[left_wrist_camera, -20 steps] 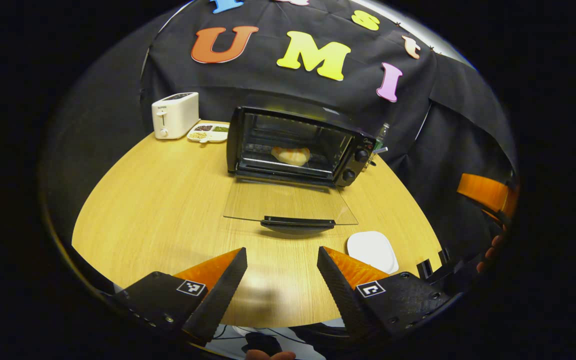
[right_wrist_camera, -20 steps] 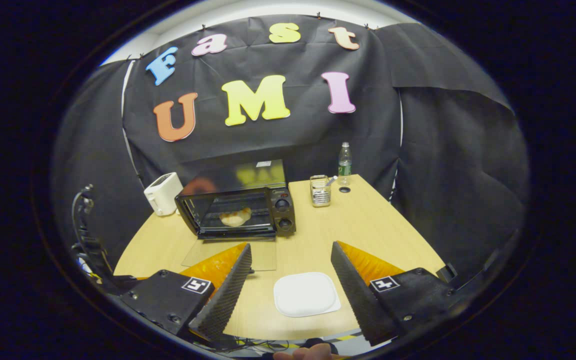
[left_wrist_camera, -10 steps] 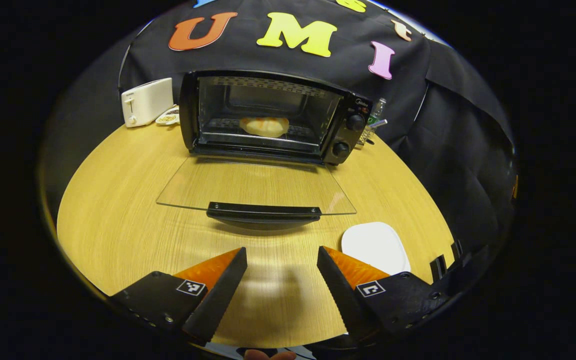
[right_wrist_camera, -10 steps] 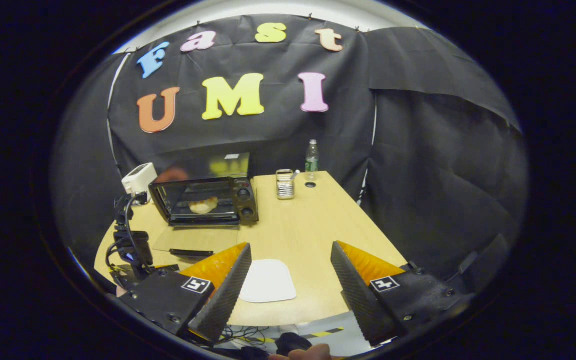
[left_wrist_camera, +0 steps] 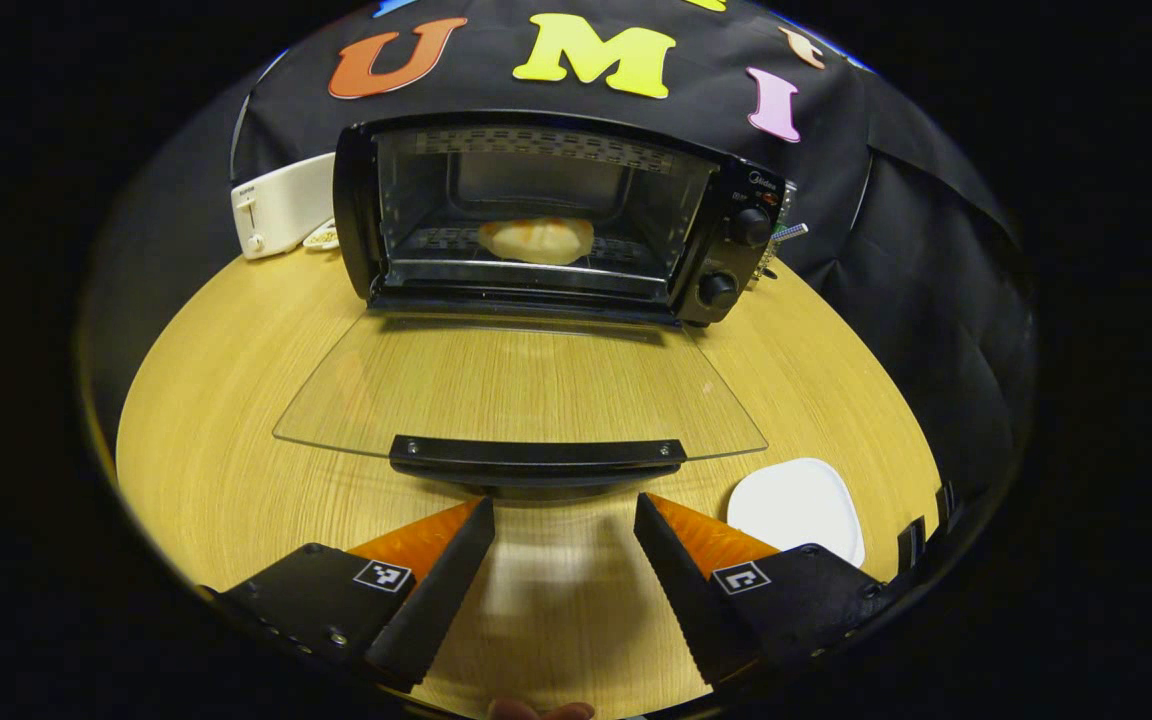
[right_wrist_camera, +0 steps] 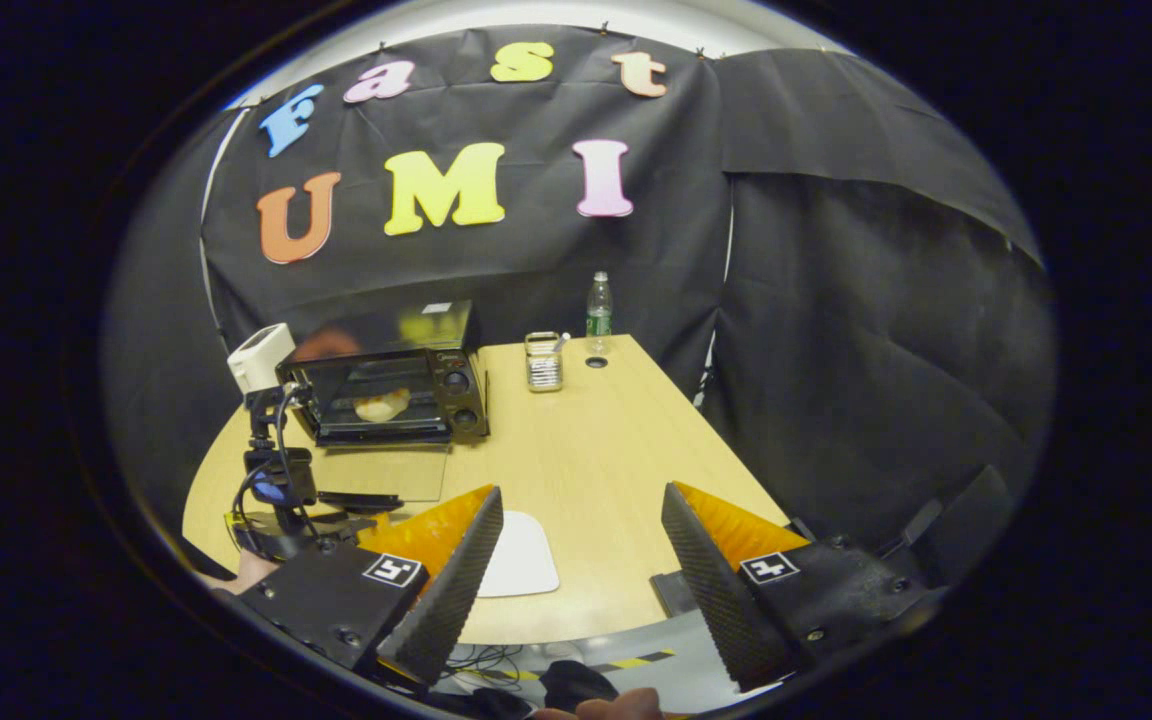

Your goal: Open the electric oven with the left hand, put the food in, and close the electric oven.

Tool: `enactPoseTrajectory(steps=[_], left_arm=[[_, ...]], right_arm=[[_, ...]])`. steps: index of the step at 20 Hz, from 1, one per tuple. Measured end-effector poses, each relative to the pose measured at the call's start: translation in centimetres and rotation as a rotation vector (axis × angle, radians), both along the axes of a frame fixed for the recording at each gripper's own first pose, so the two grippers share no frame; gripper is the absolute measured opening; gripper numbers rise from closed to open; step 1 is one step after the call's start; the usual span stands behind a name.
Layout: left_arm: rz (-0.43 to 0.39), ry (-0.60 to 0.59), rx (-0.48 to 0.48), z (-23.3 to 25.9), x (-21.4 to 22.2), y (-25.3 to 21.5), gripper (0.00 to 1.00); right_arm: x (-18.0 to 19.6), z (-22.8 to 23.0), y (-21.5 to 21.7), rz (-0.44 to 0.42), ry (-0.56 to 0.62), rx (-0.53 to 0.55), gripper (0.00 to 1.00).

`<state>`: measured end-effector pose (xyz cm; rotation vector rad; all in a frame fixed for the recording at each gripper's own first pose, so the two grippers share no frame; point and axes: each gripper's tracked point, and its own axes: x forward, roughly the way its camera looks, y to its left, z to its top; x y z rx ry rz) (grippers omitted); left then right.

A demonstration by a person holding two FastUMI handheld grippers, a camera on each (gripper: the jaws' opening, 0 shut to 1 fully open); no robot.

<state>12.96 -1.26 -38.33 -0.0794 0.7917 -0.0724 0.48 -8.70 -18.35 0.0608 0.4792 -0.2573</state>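
A black electric oven (left_wrist_camera: 546, 215) stands on the wooden table (left_wrist_camera: 216, 420) with its glass door (left_wrist_camera: 526, 385) folded down flat. A pale bun (left_wrist_camera: 536, 240) lies on the rack inside. My left gripper (left_wrist_camera: 564, 520) is open, just in front of the door's black handle (left_wrist_camera: 536, 455) and not touching it. In the right gripper view the oven (right_wrist_camera: 381, 385) with the bun (right_wrist_camera: 381, 405) sits far left, and the left gripper (right_wrist_camera: 281, 490) is by the handle (right_wrist_camera: 361, 498). My right gripper (right_wrist_camera: 581, 510) is open and holds nothing, back at the table's near edge.
An empty white plate (left_wrist_camera: 796, 505) lies right of the door's handle; it also shows as the plate (right_wrist_camera: 521, 555) between my right fingers. A white toaster (left_wrist_camera: 281, 205) stands left of the oven. A metal holder (right_wrist_camera: 541, 362) and a water bottle (right_wrist_camera: 596, 305) stand at the far table end.
My left gripper has moved forward toward the lowered door's handle, so the oven looms larger. My right gripper has drawn back and swung right. Both stayed open.
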Motion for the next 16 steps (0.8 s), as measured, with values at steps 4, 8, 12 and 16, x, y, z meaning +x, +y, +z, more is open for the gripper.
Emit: enactPoseTrajectory(steps=[4, 8, 12, 16], left_arm=[[0.011, -0.046, 0.005, 2.0, 0.5, 0.1, 0.93], [-0.025, -0.188, 0.038, 7.9, 2.5, 0.1, 0.94], [-0.025, -0.305, 0.009, 14.9, 3.3, 1.0, 0.94], [-0.005, -0.443, -0.018, 23.6, 3.3, 2.6, 0.94]], right_arm=[[0.4, 0.5, 1.1, 0.053, -0.011, 0.006, 0.97], [1.3, 1.4, 2.0, 0.077, -0.033, 0.044, 0.97], [2.1, 3.4, 2.6, 0.091, -0.08, 0.048, 0.97], [3.2, 6.4, 3.3, 0.1, -0.153, 0.04, 0.97]])
